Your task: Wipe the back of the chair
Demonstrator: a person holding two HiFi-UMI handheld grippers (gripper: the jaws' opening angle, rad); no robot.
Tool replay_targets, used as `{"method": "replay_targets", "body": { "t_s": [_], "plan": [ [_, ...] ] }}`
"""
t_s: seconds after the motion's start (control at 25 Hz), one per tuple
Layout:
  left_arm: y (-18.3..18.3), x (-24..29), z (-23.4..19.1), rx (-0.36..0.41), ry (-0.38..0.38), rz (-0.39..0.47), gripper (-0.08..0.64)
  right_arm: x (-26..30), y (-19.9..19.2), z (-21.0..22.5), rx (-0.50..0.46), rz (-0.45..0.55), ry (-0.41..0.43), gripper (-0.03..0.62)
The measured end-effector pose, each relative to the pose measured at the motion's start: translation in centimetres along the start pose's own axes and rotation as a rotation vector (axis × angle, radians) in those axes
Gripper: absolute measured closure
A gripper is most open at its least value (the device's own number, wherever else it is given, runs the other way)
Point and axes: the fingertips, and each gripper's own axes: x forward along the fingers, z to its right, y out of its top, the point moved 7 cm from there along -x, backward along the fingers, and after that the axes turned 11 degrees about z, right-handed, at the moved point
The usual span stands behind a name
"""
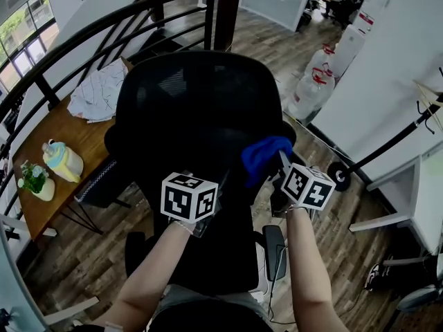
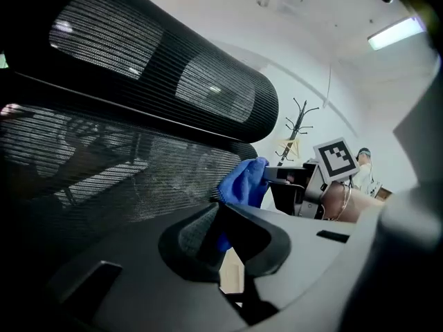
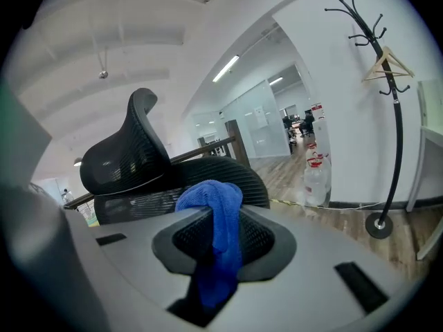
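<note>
The black mesh chair back (image 1: 194,109) stands right before me, with its headrest (image 2: 159,68) above it in the left gripper view. My right gripper (image 1: 282,161) is shut on a blue cloth (image 1: 265,155), which is bunched against the chair back's upper right edge. The right gripper view shows the cloth (image 3: 218,206) hanging out between the jaws (image 3: 218,247), with the chair (image 3: 208,175) behind it. My left gripper (image 1: 220,185) is held close to the middle of the chair back. Its jaws (image 2: 221,230) are shut with nothing seen between them. The cloth (image 2: 243,183) lies to its right.
A wooden table (image 1: 62,137) at the left carries a white cloth (image 1: 100,92), a pastel bottle (image 1: 62,161) and a small plant (image 1: 36,182). A black railing (image 1: 104,26) curves behind the chair. Water jugs (image 1: 315,81) and a coat rack (image 3: 387,102) stand at the right.
</note>
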Motion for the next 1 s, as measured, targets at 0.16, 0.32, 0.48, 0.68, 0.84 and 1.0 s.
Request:
{"method": "replay_targets", "body": {
  "t_s": [0.16,0.32,0.48,0.68,0.84,1.0],
  "plan": [
    [-0.3,-0.2,0.1,-0.009,0.001,-0.004,0.525,-1.0,0.0,0.9,0.021,0.015,-0.048,0.508],
    [-0.5,-1.2,0.5,-0.032,-0.050,0.003,0.525,-2.3,0.2,1.1,0.038,0.034,-0.071,0.508],
    [-1.0,-2.4,0.9,-0.020,-0.085,0.008,0.525,-3.6,0.0,0.4,0.039,0.041,-0.050,0.508],
    [-1.5,-4.6,0.2,0.022,-0.040,-0.005,0.525,-4.1,-1.1,-2.1,0.054,0.025,0.013,0.508],
    [-1.9,-7.0,-1.4,-0.013,0.007,0.012,0.525,-3.9,-2.4,-5.6,0.044,0.000,0.090,0.508],
    [-2.5,-9.7,-3.6,-0.029,0.089,0.012,0.525,-3.0,-4.1,-9.5,0.041,-0.036,0.161,0.508]
  ]
}}
